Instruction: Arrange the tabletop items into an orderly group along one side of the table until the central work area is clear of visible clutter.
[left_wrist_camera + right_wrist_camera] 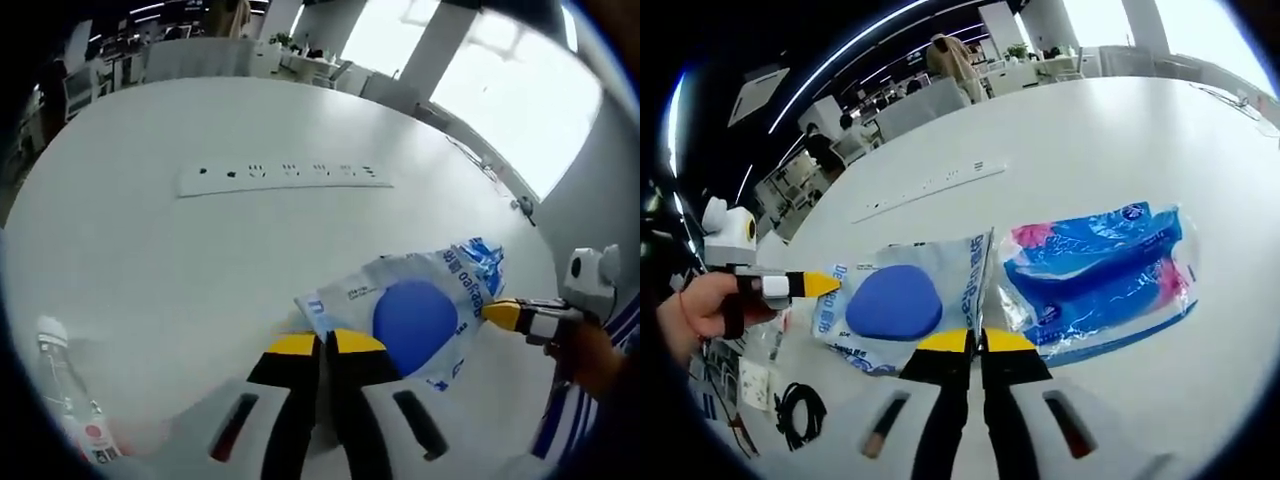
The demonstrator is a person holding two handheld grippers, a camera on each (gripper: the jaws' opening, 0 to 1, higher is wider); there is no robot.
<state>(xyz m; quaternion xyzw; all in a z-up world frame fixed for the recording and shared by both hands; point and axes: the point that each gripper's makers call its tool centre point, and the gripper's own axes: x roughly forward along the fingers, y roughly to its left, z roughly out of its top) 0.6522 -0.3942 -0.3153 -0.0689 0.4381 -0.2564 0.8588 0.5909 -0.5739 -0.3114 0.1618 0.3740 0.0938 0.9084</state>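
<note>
On the white table, both grippers clamp one clear packet with a blue disc: right gripper clenched on its edge at 6 o'clock, left gripper clenched on the opposite edge. At 3 o'clock lies a blue-pink bag; power strip at 12; bottle at 8

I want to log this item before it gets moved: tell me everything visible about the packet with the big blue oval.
The packet is a flat, crinkled clear-plastic pouch with white and blue print and a large blue oval inside. It is stretched just over the white table, the right gripper shut on one edge, the left gripper pinching the opposite edge. A blue-and-pink packet lies beside it.
</note>
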